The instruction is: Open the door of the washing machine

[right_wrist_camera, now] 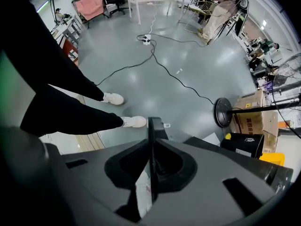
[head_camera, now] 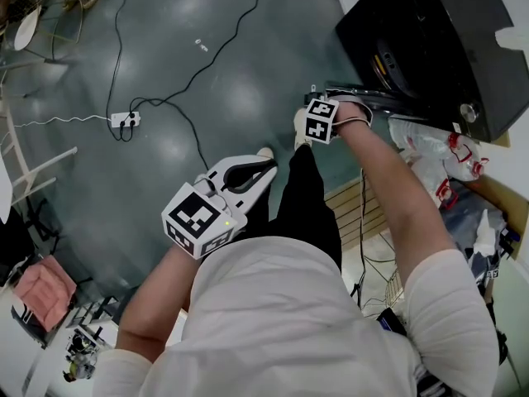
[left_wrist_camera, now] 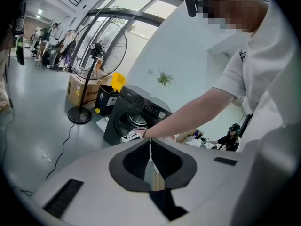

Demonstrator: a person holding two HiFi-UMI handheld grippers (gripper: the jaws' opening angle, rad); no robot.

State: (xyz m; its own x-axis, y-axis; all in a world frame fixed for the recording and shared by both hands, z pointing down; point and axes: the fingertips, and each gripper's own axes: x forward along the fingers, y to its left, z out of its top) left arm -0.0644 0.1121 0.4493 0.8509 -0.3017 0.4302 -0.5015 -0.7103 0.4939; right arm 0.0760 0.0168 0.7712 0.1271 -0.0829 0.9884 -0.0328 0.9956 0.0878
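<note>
1. Left gripper [left_wrist_camera: 150, 143]: one, nearest, held at the person's left side over the floor [head_camera: 207, 73]. Its two fingers [left_wrist_camera: 171, 161] are clenched, tips meeting, with nothing between them. It is well apart from the washer.
2. Right gripper [right_wrist_camera: 151, 147]: one, on the outstretched arm, pointing down. Its two fingers [right_wrist_camera: 175, 166] are grasping the top edge of the door [right_wrist_camera: 153, 127].
3. Door vs fingers: one door, a thin dark plate seen edge-on. It runs straight down the gap, with one finger on each face. Its end sticks out just past the fingertips.
4. Shoes: two, white, on the floor below the right gripper. One [right_wrist_camera: 135, 121] is just beside the door end and the other [right_wrist_camera: 113, 99] lies a little further off.
5. Washer [left_wrist_camera: 117, 126]: one, black, front-loading, standing on the floor. The door stands swung out from its front. The drum [left_wrist_camera: 133, 121] mouth is uncovered in the left gripper view.
6. Power strip [head_camera: 126, 120]: one, white, on the floor well apart from the washer, with a black cable [head_camera: 216, 56] running from it.
7. Fan [left_wrist_camera: 101, 46]: one, pedestal type, beyond the washer.
8. Box [left_wrist_camera: 80, 91]: one, cardboard, behind the fan's base.
</note>
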